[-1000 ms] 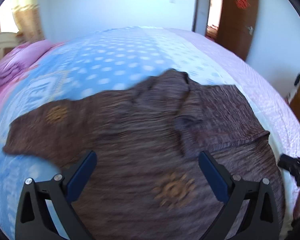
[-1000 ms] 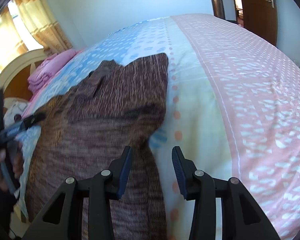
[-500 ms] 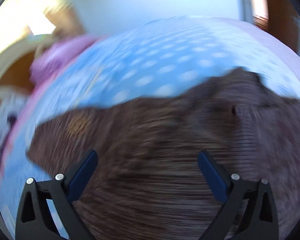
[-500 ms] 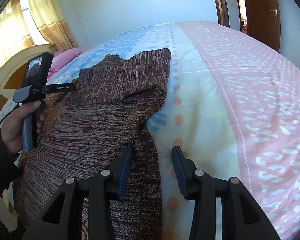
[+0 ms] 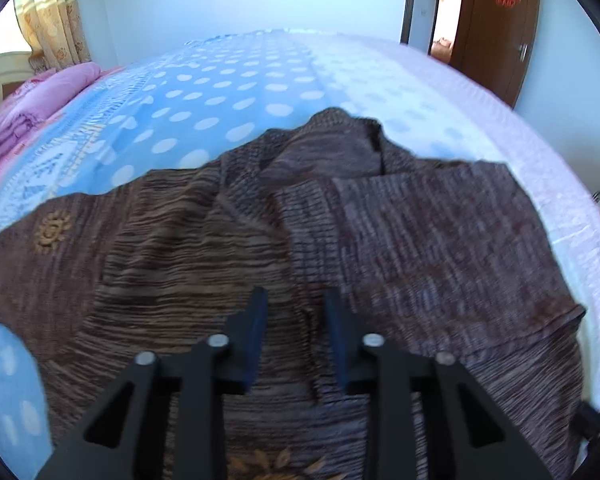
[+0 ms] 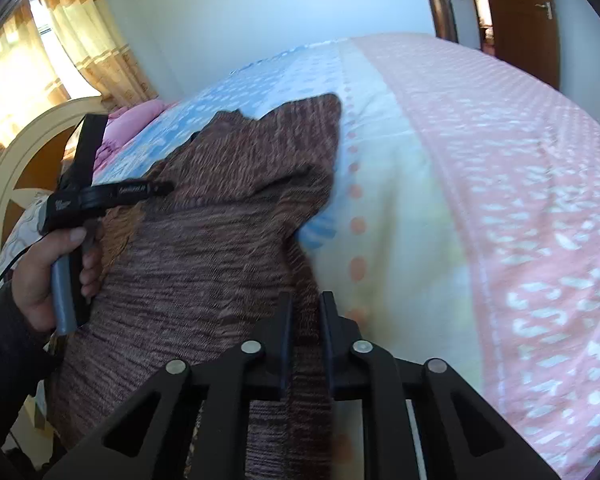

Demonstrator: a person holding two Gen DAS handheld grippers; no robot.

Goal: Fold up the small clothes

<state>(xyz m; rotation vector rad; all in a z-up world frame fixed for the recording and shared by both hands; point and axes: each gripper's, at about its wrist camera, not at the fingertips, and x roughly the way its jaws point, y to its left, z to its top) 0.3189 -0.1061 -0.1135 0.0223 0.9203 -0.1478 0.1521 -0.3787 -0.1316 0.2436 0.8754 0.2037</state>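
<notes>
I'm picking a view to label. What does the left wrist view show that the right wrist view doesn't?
Only left wrist: the sun motif on the sweater's left sleeve, and the left gripper from behind, fabric between its jaws.
Only right wrist: the hand holding the left gripper, and the right gripper shut on the sweater's edge.
Both: sweater, bed, pink bedding, door.

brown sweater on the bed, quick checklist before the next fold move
1. Right gripper, whose jaws have just been closing, shut on the brown sweater's right edge: ok.
2. Left gripper, jaws just closed in, gripping fabric: cannot tell; a ridge stands between the pads.
3. Sweater flat: not ok; collar area bunched, one part folded over.
4. Bedspread beside the sweater bare: ok.
5. Left hand on its handle: ok.
</notes>
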